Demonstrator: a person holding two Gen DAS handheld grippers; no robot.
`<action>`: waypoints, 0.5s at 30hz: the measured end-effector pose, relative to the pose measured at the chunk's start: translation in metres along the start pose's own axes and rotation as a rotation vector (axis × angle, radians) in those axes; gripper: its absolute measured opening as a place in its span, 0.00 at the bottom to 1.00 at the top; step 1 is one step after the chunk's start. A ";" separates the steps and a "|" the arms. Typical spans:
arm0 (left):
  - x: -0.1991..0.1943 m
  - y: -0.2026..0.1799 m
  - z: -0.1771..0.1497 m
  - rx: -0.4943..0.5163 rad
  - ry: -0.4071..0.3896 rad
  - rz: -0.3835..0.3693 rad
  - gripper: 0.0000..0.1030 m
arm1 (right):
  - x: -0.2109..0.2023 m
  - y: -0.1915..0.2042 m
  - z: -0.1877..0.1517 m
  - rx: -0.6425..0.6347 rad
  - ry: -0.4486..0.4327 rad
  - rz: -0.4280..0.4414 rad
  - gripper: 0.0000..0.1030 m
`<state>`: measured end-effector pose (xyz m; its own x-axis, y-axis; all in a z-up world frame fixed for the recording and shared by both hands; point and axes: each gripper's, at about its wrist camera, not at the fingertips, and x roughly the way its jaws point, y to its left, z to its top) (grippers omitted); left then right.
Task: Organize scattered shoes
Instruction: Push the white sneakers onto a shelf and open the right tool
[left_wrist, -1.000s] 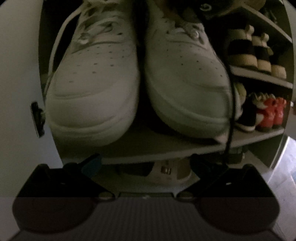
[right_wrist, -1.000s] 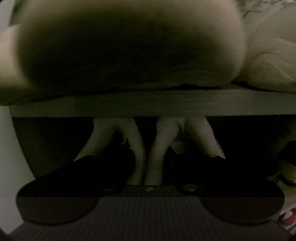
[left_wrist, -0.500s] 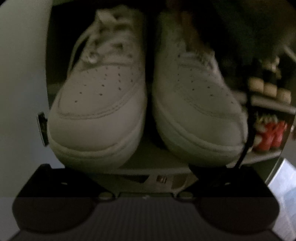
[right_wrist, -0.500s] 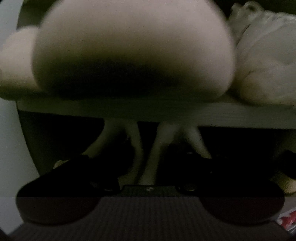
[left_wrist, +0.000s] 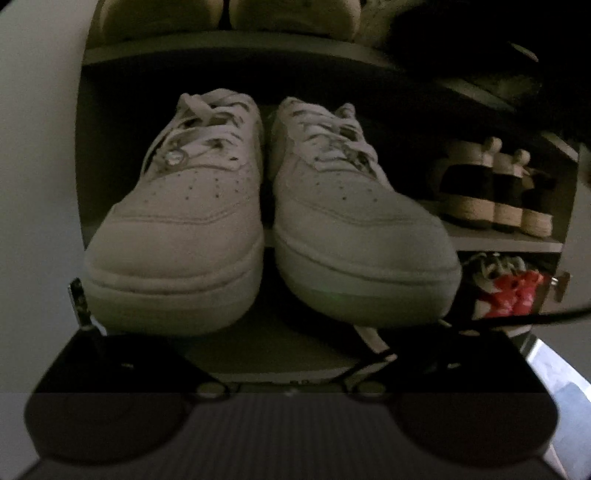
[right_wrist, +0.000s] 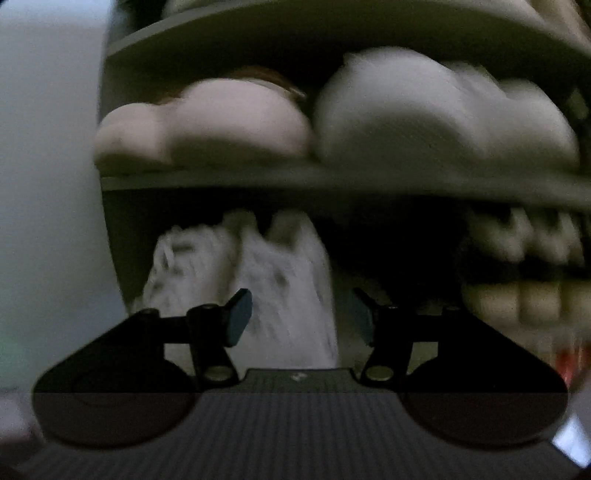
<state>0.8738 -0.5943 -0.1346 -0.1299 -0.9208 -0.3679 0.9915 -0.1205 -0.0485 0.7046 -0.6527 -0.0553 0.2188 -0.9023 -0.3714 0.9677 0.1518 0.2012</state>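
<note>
Right gripper is opening with nothing pinched, I can't tell the left's spread, and the white sneakers sit paired on the shelf, no brand or writing legible to me.

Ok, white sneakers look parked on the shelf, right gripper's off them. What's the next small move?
Probably back the right gripper clear: its jaws are opening with nothing between them, and the white sneakers sit side by side, toes out, on the shelf. Then look for another stray shoe.

White sneakers fill the shelf bay's left side; espadrilles crowd the right, a dark gap between them.
</note>
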 end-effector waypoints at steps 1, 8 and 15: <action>0.003 -0.005 0.003 0.004 0.002 -0.001 0.97 | -0.005 -0.010 -0.008 0.074 0.044 0.016 0.62; 0.013 -0.019 0.014 0.032 0.031 -0.004 0.92 | -0.016 -0.030 -0.048 0.286 0.174 0.180 0.62; 0.016 -0.023 0.025 0.066 0.055 0.002 0.90 | -0.020 -0.008 -0.048 0.319 0.177 0.324 0.57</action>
<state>0.8492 -0.6161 -0.1162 -0.1257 -0.8994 -0.4187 0.9895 -0.1443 0.0129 0.6987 -0.6159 -0.0930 0.5470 -0.7422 -0.3871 0.7660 0.2572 0.5892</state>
